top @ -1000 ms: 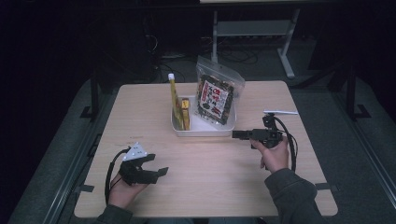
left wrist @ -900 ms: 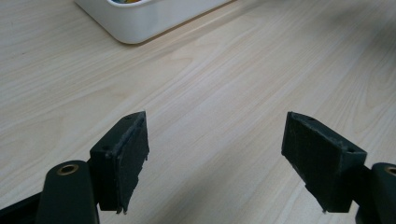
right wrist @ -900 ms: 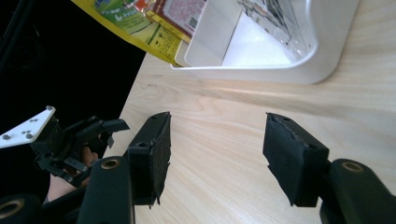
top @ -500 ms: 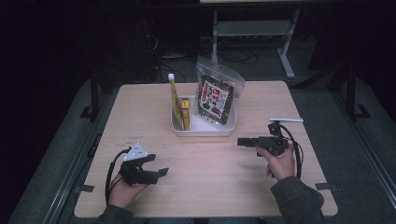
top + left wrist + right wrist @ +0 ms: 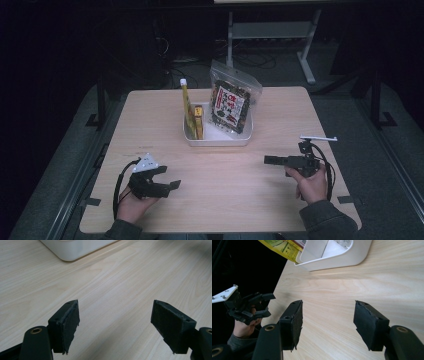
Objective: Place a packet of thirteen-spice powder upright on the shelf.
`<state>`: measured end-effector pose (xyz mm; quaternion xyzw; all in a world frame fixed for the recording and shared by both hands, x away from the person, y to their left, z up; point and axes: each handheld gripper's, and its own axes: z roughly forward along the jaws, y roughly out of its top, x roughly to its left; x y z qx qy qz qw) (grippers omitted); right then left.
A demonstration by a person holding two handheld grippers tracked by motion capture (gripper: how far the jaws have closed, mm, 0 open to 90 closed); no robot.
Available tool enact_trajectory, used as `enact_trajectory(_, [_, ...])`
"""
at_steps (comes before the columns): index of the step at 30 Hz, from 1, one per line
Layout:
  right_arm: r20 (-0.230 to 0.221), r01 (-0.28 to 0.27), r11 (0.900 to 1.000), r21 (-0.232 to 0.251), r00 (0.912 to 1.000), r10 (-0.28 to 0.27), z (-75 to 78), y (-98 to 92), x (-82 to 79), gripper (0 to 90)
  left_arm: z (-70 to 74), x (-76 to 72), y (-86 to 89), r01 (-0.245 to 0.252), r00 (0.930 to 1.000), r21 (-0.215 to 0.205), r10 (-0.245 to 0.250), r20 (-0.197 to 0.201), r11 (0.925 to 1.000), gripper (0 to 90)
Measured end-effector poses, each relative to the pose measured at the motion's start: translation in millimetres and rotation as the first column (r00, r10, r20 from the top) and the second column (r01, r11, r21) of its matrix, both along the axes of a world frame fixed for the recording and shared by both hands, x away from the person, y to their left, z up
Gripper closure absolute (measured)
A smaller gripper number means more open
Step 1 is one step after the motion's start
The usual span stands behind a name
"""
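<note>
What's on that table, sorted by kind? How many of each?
White tray: 1
Snack bag, standing in the tray: 1
Yellow tube with a white cap, leaning in the tray: 1
Small yellow box in the tray: 1
Hand-held grippers: 2, the left gripper and the right gripper, both with open jaws
Total: 6

High view: above near edge, facing forward-down. Tool views: low, close over pale wooden surface (image 5: 280,115); all share white plastic tray (image 5: 218,138).
</note>
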<state>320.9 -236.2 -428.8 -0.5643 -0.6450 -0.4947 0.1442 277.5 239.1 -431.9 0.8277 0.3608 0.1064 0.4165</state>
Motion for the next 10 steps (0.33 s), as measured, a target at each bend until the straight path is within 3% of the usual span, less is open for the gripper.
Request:
enact_trajectory(5, [-0.003,0.005,1.000,0.015,1.0000,-0.005,-5.9,-4.8,-5.9,39.1,-3.0,-0.2,-2.5,0.012,0.9998,-0.017,-0.012,-0.016,0.9998,22.3])
enact_trajectory(10, [0.027,-0.004,1.000,0.013,0.9996,0.003,-5.8,-5.1,-13.8,38.6,-3.4,-0.4,-4.5,0.020,0.9995,-0.029,-0.021,-0.022,0.9994,22.3])
